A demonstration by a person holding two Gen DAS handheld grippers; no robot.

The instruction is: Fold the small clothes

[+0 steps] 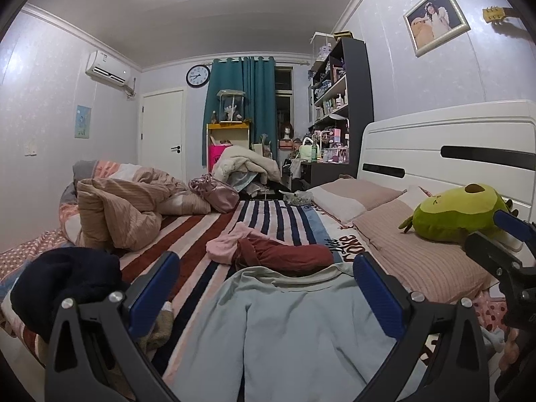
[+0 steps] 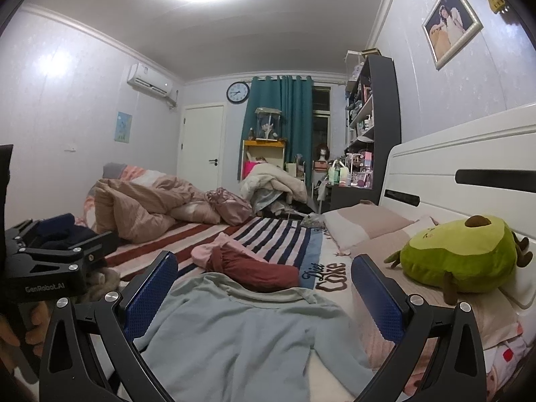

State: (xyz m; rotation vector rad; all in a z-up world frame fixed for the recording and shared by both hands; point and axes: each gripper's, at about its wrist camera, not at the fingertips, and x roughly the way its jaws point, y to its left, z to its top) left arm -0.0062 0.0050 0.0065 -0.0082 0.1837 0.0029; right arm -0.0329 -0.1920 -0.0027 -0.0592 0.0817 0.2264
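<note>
Left wrist view first: I see my left gripper [image 1: 266, 296] with its blue-padded fingers [image 1: 152, 293] spread wide apart, holding nothing, poised over a pale blue garment [image 1: 284, 331] that lies spread on the striped blanket [image 1: 268, 216]. At 12 o'clock from that garment, touching its collar edge, sits a dark red garment [image 1: 284, 256] with a pink garment [image 1: 224, 246] bunched against its far left side. A dark navy heap [image 1: 63, 283] lies at 9 o'clock. At 3 o'clock I catch part of my right gripper [image 1: 502, 244] in front of the green avocado plush [image 1: 459, 214] on the pillow [image 1: 425, 254].

From the right wrist view, my right gripper [image 2: 264, 296] is likewise wide open and empty above the same pale blue garment [image 2: 241, 338], which fills the space between the jaws. At 9 o'clock a hand [image 2: 20, 325] grips the left tool's black body.
</note>
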